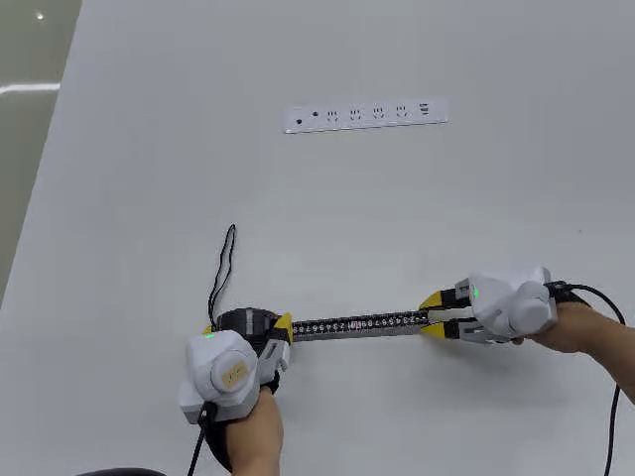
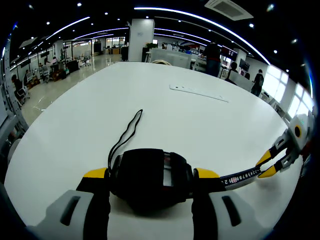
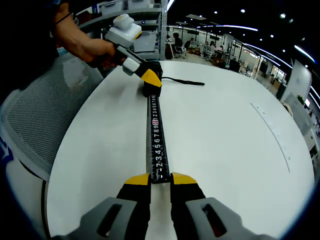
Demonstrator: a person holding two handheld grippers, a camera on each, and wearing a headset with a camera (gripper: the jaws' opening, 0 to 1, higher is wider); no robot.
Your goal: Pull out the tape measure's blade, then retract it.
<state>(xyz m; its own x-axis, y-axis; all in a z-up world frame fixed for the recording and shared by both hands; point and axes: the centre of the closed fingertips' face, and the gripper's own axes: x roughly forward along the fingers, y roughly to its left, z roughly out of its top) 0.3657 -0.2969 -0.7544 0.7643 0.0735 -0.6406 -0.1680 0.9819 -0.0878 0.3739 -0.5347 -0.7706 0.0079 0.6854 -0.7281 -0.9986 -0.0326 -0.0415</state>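
The white bench (image 1: pixel 397 218) carries very little. Seen from the head view, the tape measure's black case (image 1: pixel 246 323) sits low at about 7 o'clock, flat on the surface. The left tongs (image 2: pixel 150 174) are clenched on it, with 1 yellow-tipped jaw pressed against each side of the housing.

From the case the blade (image 1: pixel 357 324) runs out toward 3 o'clock, pulled well out and lying low and straight along the bench. Its printed scale faces up, black with white numerals and a red mark partway along. The far end of the blade is gripped by the right tongs (image 3: pixel 160 179). Their 2 yellow tips are closed on the blade's end, at about 4 o'clock in the head view. In the right gripper view the blade stretches away toward 12 o'clock, straight to the case and the left tongs, which a hand (image 3: pixel 95 50) is holding.

A thin black wrist strap (image 1: pixel 223 268) trails from the case toward 11 o'clock and lies slack in a narrow loop on the bench.

Well apart from all this, up at 12 o'clock, a white power strip (image 1: pixel 365 115) lies flat with its row of sockets facing up.
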